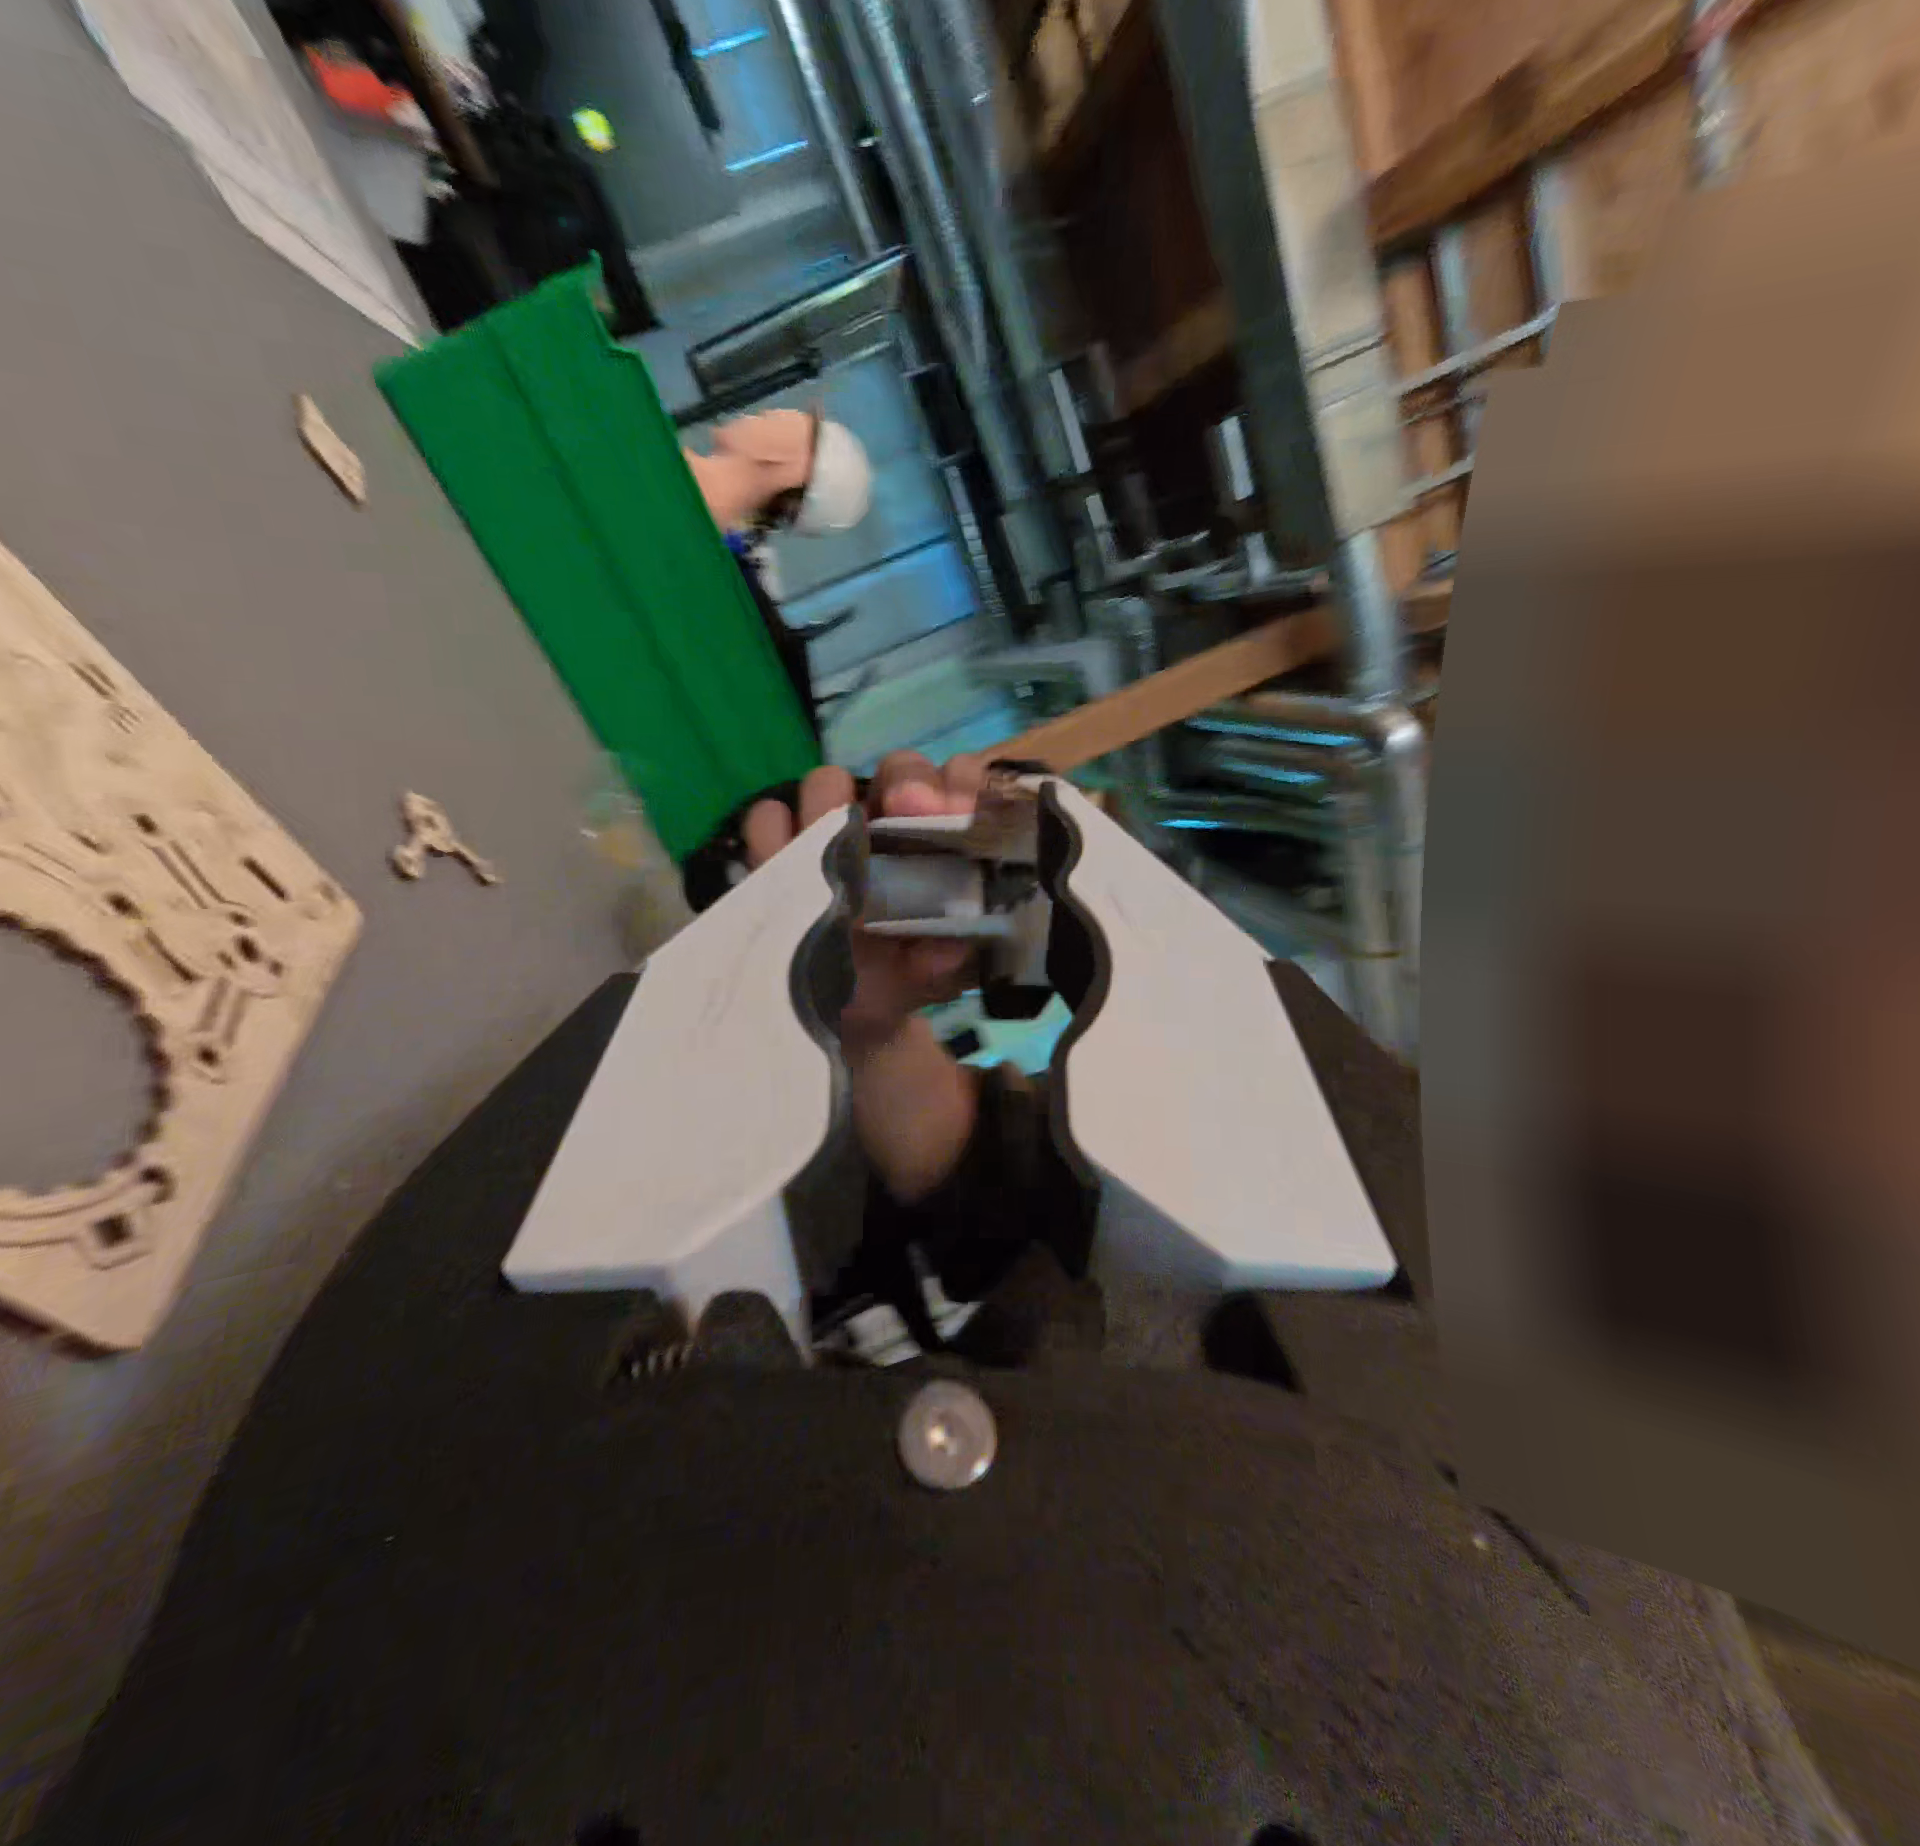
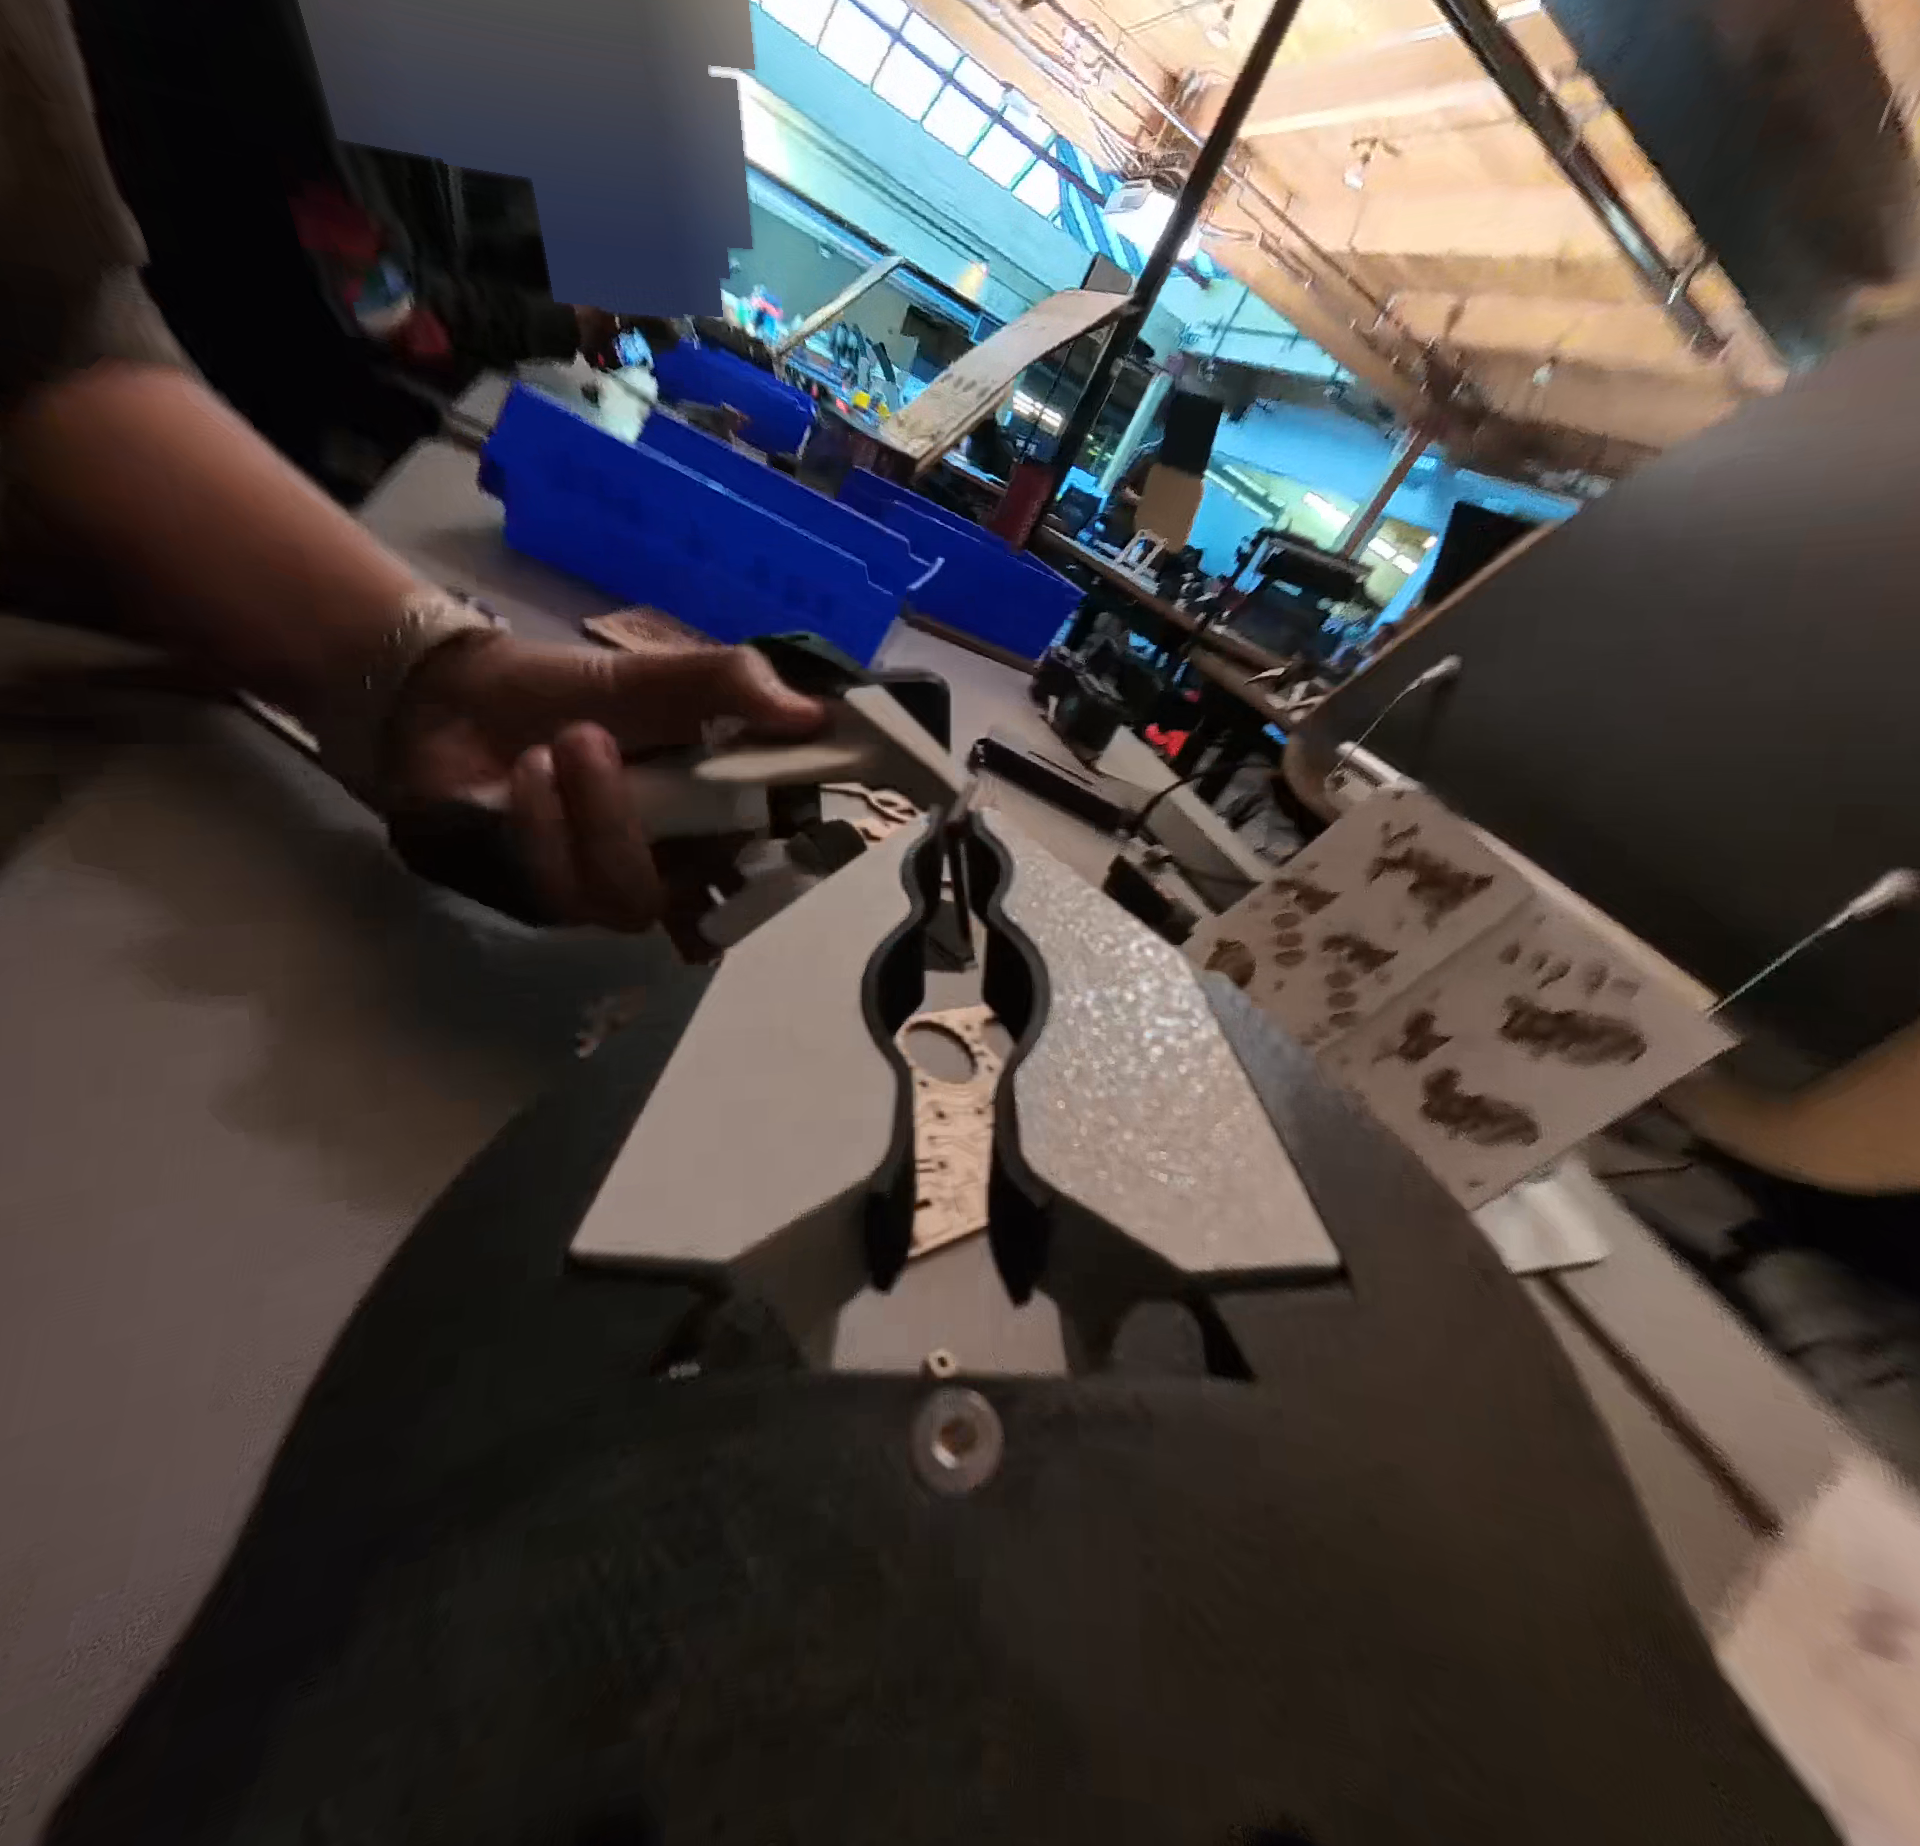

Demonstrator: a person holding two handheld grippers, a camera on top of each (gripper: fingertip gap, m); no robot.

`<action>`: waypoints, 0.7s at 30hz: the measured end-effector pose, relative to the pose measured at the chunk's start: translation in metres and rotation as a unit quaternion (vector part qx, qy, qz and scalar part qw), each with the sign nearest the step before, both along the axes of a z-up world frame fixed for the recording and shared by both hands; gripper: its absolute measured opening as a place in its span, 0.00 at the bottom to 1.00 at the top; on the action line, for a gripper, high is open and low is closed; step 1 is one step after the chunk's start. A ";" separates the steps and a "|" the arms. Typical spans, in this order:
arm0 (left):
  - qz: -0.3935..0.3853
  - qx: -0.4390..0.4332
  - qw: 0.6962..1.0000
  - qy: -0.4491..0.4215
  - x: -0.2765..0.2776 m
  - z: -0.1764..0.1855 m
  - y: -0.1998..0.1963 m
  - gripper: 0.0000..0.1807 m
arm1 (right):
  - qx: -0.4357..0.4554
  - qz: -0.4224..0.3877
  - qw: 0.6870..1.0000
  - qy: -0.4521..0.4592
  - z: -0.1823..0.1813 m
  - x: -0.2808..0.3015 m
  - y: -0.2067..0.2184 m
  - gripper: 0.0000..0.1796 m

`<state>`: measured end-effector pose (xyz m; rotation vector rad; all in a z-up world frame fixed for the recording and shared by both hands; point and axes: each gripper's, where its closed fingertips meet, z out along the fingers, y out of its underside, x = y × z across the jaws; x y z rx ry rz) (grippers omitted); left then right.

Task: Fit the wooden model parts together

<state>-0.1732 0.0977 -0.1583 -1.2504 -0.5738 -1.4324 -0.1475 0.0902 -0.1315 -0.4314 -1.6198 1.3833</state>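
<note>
Left tool [image 1: 951, 820], fingertips slightly parted around the right tool's tips and a small, blurred wooden part [image 1: 1006, 797] whose holder cannot be told; right tool [image 2: 954, 820], tips nearly pressed together; the cut-out wooden sheet [image 1: 135, 955] lies on the grey counter [image 1: 312, 674] beside a green bin [image 1: 592, 570].

1. One green plastic bin [image 1: 597, 570] at the table's far edge.
2. Two loose small laser-cut wooden pieces [image 1: 330, 446] [image 1: 442, 840].
3. One large cut-out wooden sheet [image 1: 125, 955].
4. Three blue plastic bins [image 2: 675, 529] [image 2: 727, 388] [image 2: 987, 570].
</note>
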 end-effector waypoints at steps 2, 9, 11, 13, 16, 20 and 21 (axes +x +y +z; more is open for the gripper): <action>-0.022 0.012 0.999 -0.039 0.002 0.003 -0.002 0.19 | 0.064 -0.013 0.998 0.027 -0.006 0.001 -0.005 0.00; -0.059 -0.004 0.998 -0.013 0.014 0.000 -0.002 0.14 | 0.193 -0.049 0.976 0.084 -0.018 -0.001 -0.005 0.00; -0.062 -0.009 0.998 -0.018 0.013 -0.002 -0.002 0.08 | 0.219 -0.050 0.970 0.089 -0.022 -0.001 -0.005 0.00; -0.066 -0.011 0.998 -0.022 0.014 -0.004 -0.002 0.05 | 0.233 -0.048 0.967 0.092 -0.025 0.000 -0.005 0.00; -0.064 -0.014 0.997 -0.026 0.012 -0.005 -0.001 0.03 | 0.232 -0.052 0.967 0.088 -0.027 -0.001 -0.002 0.01; -0.015 -0.020 1.000 0.000 -0.001 -0.008 0.001 0.00 | 0.193 -0.068 0.977 0.057 -0.036 -0.007 0.006 0.05; -0.001 -0.024 1.000 0.009 -0.005 -0.008 0.002 0.00 | 0.176 -0.065 0.982 0.038 -0.038 -0.008 0.007 0.06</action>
